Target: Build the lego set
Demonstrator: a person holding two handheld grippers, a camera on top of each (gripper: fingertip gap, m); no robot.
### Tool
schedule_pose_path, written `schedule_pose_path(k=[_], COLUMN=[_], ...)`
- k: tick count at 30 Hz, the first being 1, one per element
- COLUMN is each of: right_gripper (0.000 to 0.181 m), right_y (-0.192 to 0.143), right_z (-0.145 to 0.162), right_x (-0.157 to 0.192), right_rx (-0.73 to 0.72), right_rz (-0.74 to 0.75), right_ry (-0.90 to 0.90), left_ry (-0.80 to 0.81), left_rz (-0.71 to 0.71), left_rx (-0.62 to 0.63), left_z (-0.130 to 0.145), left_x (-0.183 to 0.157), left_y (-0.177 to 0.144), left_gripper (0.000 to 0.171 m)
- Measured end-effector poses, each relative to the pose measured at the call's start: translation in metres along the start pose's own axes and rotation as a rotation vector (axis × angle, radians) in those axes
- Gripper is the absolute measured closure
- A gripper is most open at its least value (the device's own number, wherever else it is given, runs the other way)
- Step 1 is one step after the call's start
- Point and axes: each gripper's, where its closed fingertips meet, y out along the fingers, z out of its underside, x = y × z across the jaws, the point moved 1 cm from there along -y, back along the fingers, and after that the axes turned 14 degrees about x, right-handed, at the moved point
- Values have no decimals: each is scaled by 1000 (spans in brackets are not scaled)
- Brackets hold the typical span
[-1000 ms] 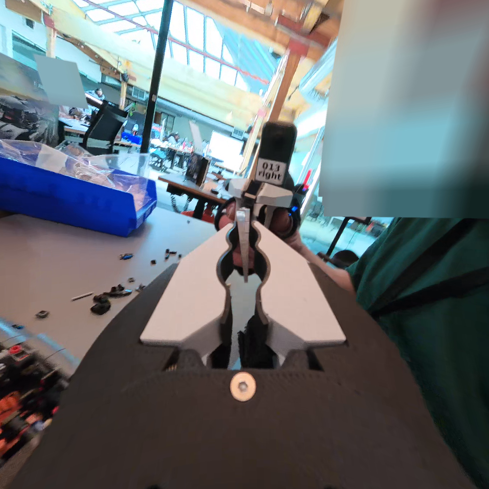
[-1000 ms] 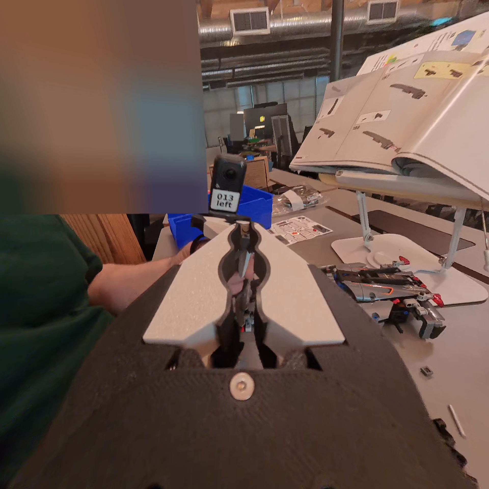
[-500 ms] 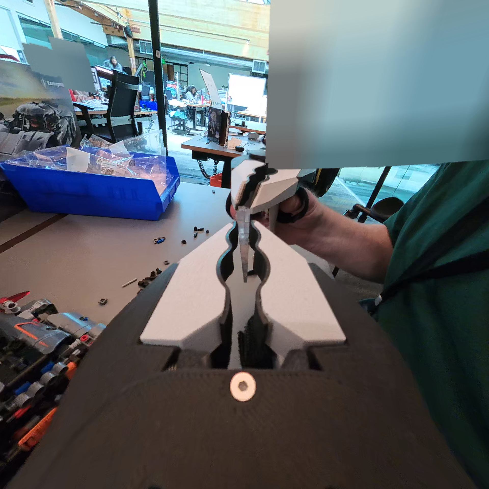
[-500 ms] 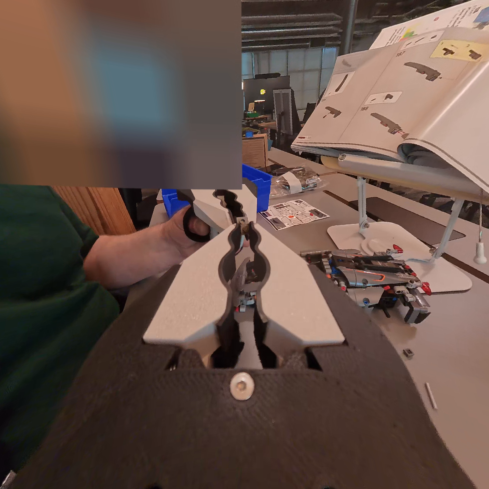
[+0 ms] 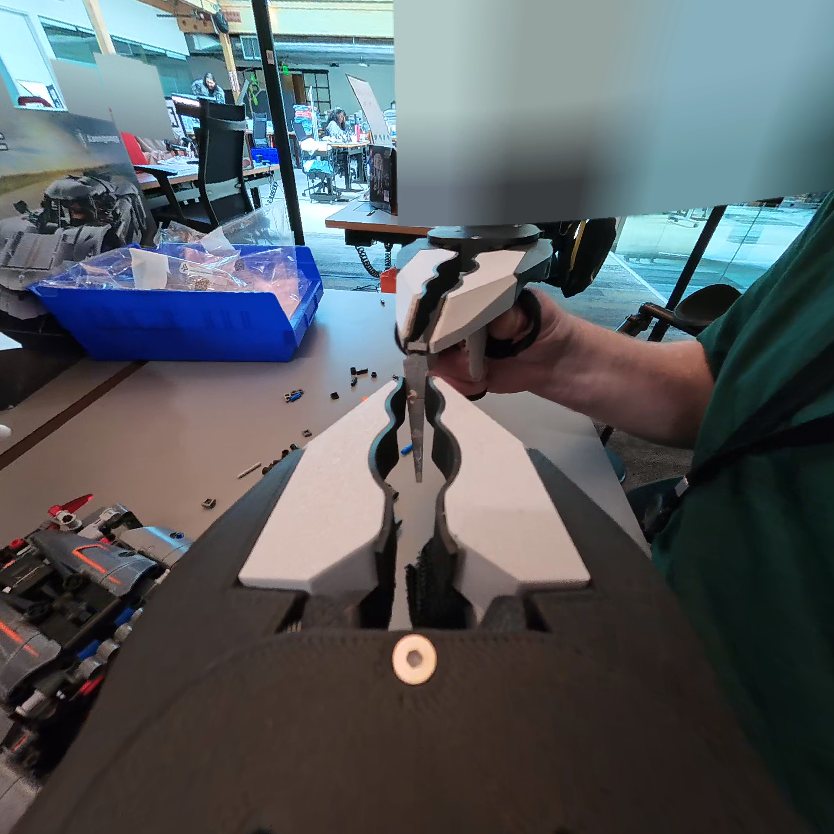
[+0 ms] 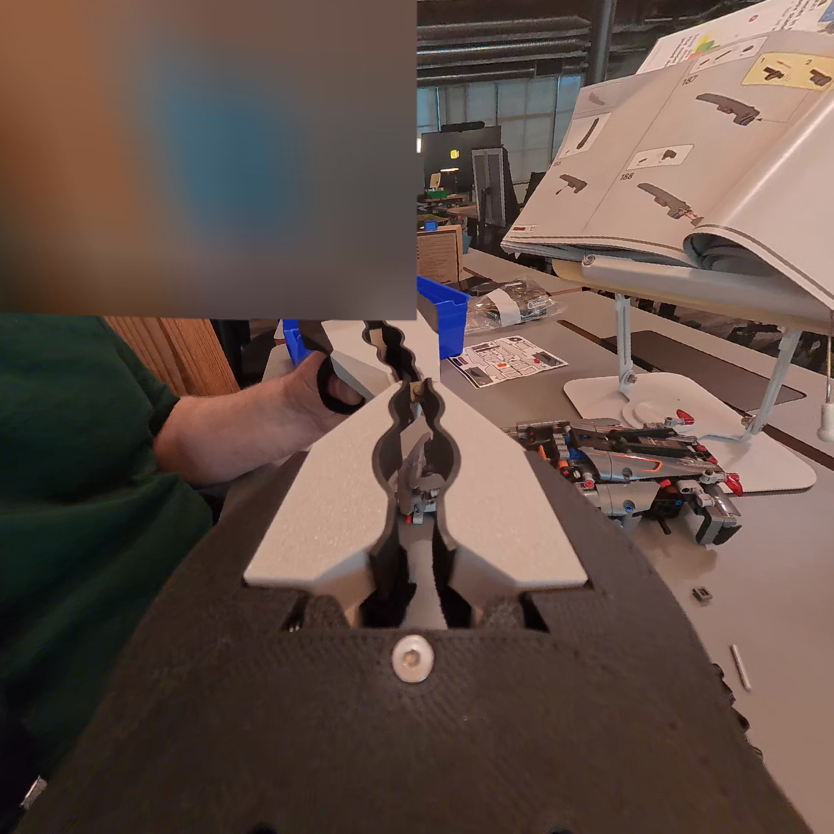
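**Small grey sub-assembly being passed between the two grippers, mid-air**

A grey curved panel piece (image 6: 417, 478) with a few red and light pins at its base is being pinched in the narrowed jaws of the right gripper (image 6: 417, 451). In the left wrist view the same piece is being seen edge-on as a thin grey blade (image 5: 416, 424) hanging from the right gripper (image 5: 417, 356) into the gap of the left gripper (image 5: 415, 433). The left jaws are being kept narrow around it, but whether they are actually being pressed onto it cannot be told. A small tan pin (image 6: 417, 389) is being shown right at the tips where the two grippers meet.

Further out, the half-built grey car (image 6: 632, 469) is being left on the table (image 6: 744, 586), just in front of the stand with the open instruction booklet (image 6: 677, 171). A blue bin (image 5: 180, 311) of bags and loose bits (image 5: 293, 396) is being kept on the far side.

Probably the sub-assembly step is being worked: the pin is likely being pushed in. Next, careful alignment and a firm squeeze are being called for, then carrying it to the car.
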Motion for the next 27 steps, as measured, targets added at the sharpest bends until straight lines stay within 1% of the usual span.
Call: schedule_pose_path(k=[10,14,23,27], right_gripper=[177,177,177,177], right_y=[0,-1,-2,-2], right_z=[7,9,14,16], right_x=[-2,-3,1,2], right_rx=[-1,9,15,40], right_rz=[-17,-25,-71,-72], right_ry=[10,10,-25,-52], left_ry=[6,32,26,27], left_rz=[0,-30,11,22], left_rx=[25,45,62,83], left_z=[4,5,8,10], left_x=[0,1,-4,-5], left_y=[5,8,10,11], left_gripper=[166,166,165,166])
